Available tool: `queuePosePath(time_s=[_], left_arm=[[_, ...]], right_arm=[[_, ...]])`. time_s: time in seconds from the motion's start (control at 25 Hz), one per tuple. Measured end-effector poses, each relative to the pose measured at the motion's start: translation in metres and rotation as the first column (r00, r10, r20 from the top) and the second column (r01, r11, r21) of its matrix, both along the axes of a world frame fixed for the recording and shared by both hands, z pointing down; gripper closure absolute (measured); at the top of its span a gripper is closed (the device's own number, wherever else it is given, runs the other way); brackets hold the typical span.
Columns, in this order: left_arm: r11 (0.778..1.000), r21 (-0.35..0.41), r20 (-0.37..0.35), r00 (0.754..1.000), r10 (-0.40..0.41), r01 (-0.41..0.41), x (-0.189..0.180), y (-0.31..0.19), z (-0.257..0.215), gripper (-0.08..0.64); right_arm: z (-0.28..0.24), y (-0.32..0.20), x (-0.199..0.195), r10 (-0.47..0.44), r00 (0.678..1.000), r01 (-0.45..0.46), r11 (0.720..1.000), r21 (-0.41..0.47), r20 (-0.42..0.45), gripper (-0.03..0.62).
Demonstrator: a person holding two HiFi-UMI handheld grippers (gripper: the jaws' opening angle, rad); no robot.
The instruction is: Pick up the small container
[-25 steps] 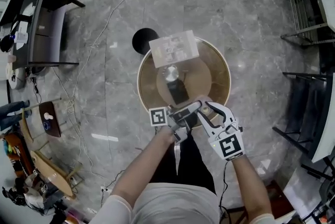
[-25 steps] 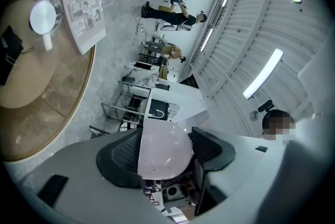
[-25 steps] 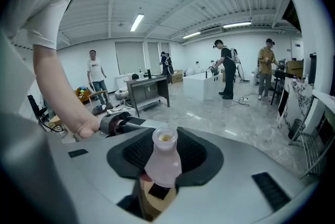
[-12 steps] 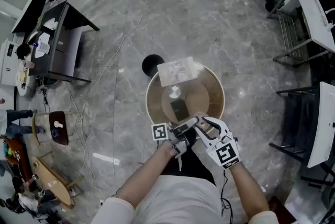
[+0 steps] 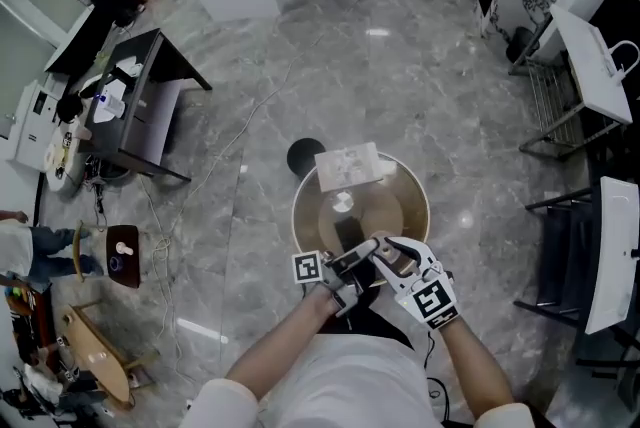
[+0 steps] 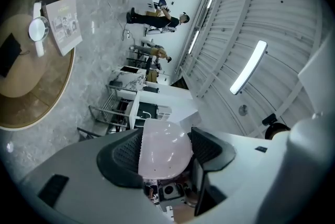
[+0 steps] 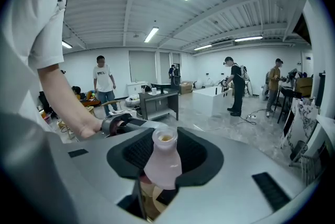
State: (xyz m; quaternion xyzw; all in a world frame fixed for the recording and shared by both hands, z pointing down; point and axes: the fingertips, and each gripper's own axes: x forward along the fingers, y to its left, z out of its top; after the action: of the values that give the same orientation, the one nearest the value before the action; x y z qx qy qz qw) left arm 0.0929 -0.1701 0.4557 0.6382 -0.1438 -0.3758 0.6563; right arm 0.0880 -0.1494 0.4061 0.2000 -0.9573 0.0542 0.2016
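Room: A grey marble floor [image 5: 250, 116] runs through a busy workshop, with furniture and bystanders around its edges.
Table: A round table [image 5: 412, 201] stands below the person's hands. It carries a printed sheet [image 5: 348, 164], a white disc [image 5: 342, 203] and a dark slab [image 5: 347, 234].
Left tool: The left tool [image 6: 165, 150] is clamped on the rounded base of the small container [image 7: 164, 168], apparently to take its weight.
Right tool: The right tool [image 7: 166, 152] is closed on the body below the open neck, seemingly to keep it steady.
Small container: Pale pink and bottle-shaped, it is held clear of the table between both tools, close to the person. The pick-up looks complete.
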Motion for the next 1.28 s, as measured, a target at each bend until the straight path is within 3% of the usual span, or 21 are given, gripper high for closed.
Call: queuePosePath(time_s=[0.48, 1.28], left_arm=[[1.000, -0.002, -0.024, 0.999, 0.025, -0.026, -0.023, 0.041, -0.049, 0.267], [0.984, -0.017, -0.003, 0.984, 0.177, -0.177, -0.092, 0.148, -0.105, 0.265]], right_arm=[[-0.051, 0.041, -0.025, 0.012, 1.000, -0.012, 1.000, 0.011, 0.014, 0.442], [-0.107, 0.145, -0.094, 0.181, 0.982, -0.184, 0.982, 0.053, 0.059, 0.442]])
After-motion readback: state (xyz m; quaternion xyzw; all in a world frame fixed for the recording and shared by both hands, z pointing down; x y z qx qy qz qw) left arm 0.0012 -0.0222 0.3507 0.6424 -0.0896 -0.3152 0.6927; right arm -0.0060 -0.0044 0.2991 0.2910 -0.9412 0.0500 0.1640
